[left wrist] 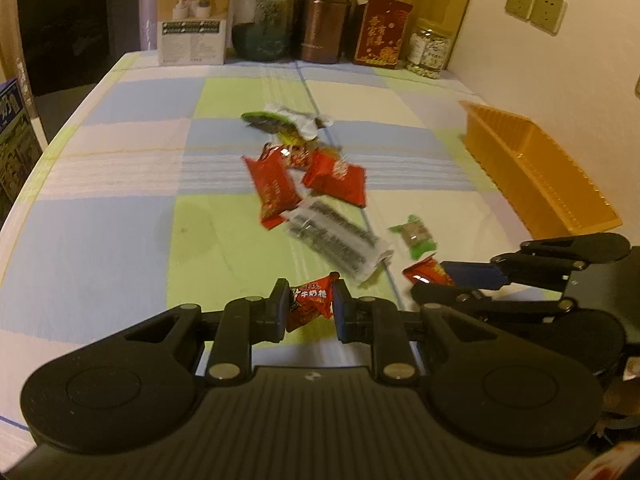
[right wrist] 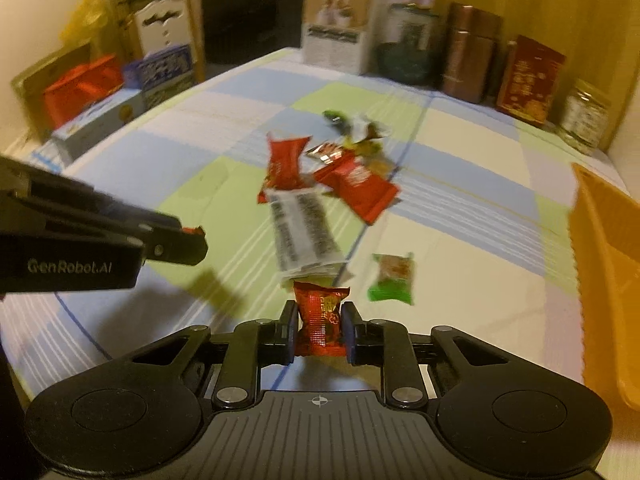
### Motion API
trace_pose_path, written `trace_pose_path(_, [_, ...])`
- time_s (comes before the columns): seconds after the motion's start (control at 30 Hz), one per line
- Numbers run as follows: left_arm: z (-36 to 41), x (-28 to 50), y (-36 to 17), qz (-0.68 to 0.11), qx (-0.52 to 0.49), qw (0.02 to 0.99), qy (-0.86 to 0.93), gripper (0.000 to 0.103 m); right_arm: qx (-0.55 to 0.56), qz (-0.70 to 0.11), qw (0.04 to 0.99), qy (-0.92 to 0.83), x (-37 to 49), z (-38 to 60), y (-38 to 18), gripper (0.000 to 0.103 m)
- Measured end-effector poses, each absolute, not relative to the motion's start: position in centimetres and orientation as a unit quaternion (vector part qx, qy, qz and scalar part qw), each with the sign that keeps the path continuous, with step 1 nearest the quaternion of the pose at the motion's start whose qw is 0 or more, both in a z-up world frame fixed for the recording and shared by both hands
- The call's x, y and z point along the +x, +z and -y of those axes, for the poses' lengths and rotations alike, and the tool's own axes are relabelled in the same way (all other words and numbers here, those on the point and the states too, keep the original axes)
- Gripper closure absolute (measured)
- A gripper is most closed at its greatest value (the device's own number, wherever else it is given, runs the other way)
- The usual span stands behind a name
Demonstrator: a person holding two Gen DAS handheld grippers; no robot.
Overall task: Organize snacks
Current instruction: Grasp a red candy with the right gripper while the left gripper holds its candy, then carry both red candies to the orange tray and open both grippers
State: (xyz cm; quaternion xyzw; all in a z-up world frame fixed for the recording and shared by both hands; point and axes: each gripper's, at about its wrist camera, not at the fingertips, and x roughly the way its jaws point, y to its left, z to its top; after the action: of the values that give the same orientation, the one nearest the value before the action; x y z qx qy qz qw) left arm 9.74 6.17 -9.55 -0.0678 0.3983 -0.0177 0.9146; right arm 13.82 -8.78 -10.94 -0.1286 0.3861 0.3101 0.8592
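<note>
My left gripper (left wrist: 311,298) is shut on a small red milk candy (left wrist: 310,300), held above the checked cloth. My right gripper (right wrist: 319,322) is shut on a red candy packet (right wrist: 320,320); it also shows in the left wrist view (left wrist: 426,274) at the lower right. A pile of snacks lies mid-table: red packets (left wrist: 276,186) (left wrist: 336,178), a white printed wrapper (left wrist: 336,240), a green candy (left wrist: 416,236) and green and silver wrappers (left wrist: 280,120). An orange basket (left wrist: 536,168) stands at the right; in the right wrist view its rim (right wrist: 592,240) is at the right edge.
Along the back wall stand a white box (left wrist: 194,20), a dark jar (left wrist: 264,24), a brown canister (left wrist: 324,20), a red box (left wrist: 382,32) and a clear jar (left wrist: 430,48). Boxes (right wrist: 120,92) crowd the table's left side.
</note>
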Motion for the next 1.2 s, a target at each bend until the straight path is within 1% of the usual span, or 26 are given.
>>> trace_pose_path(0.3, [-2.4, 10.8, -6.1, -0.376, -0.062, 0.923, -0.057, 0.083, -0.064, -0.379, 0.892, 0.240, 14.2, 14.4, -5.9, 0.080])
trace_pose_path(0.77, [7.9, 15.8, -1.9, -0.349, -0.070, 0.922, -0.154, 0.083, 0.015, -0.358, 0.927, 0.110, 17.1, 27.1, -0.1, 0.080])
trace_pose_path(1.0, [12.9, 18.8, -1.5, -0.348, -0.078, 0.913, -0.197, 0.083, 0.035, -0.354, 0.932, 0.077, 18.9, 31.6, 0.4, 0.080])
trace_pose_path(1.2, [15.7, 21.0, -2.0, -0.354, -0.073, 0.907, -0.214, 0.083, 0.049, -0.359, 0.931, 0.054, 20.1, 34.2, 0.2, 0.080])
